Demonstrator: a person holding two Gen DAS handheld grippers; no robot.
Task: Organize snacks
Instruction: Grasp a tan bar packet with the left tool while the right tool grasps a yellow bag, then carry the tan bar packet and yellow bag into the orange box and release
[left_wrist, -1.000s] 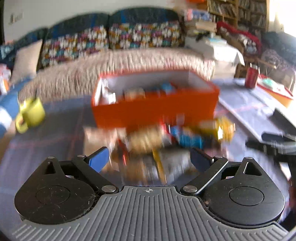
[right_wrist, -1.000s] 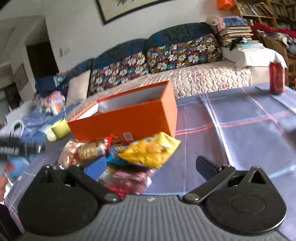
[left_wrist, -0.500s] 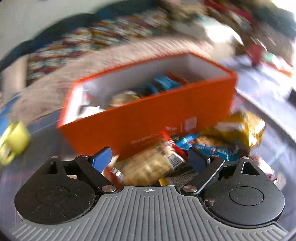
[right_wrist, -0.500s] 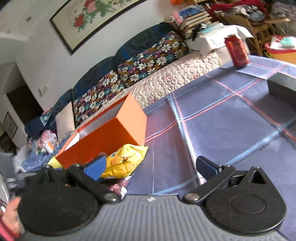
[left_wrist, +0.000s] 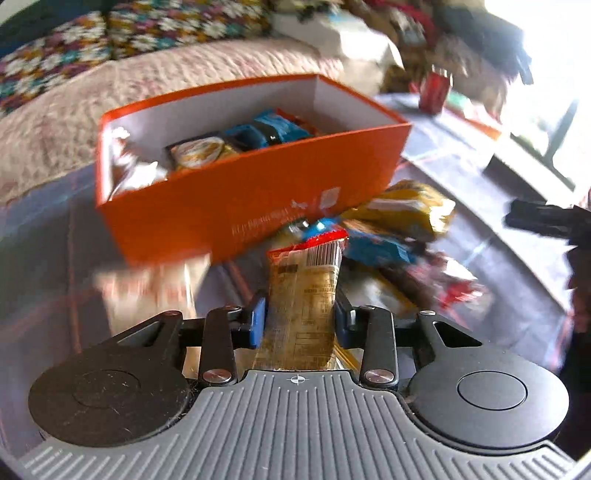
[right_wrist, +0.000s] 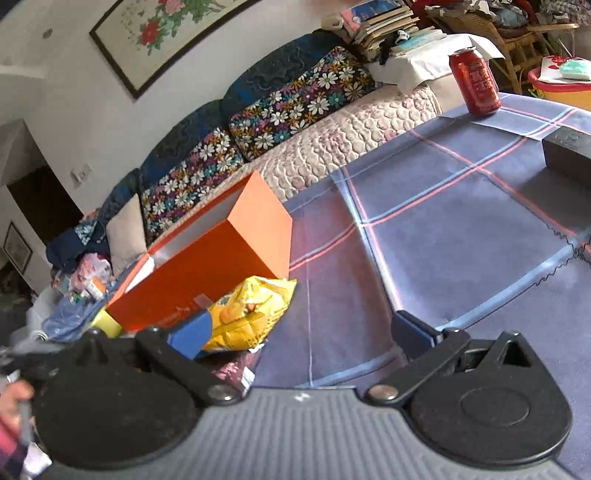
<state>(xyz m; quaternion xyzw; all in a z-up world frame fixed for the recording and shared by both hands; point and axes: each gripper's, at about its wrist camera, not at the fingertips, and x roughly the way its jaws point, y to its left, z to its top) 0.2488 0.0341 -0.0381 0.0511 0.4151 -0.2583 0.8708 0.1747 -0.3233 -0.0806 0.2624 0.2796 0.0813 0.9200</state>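
Now clamped in the left gripper, a snack packet (barcode up); right gripper gapes empty.

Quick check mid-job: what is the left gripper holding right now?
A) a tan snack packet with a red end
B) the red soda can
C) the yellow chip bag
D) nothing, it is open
A: in the left wrist view the left gripper is shut on the tan snack packet, its red end pointing toward the orange box.
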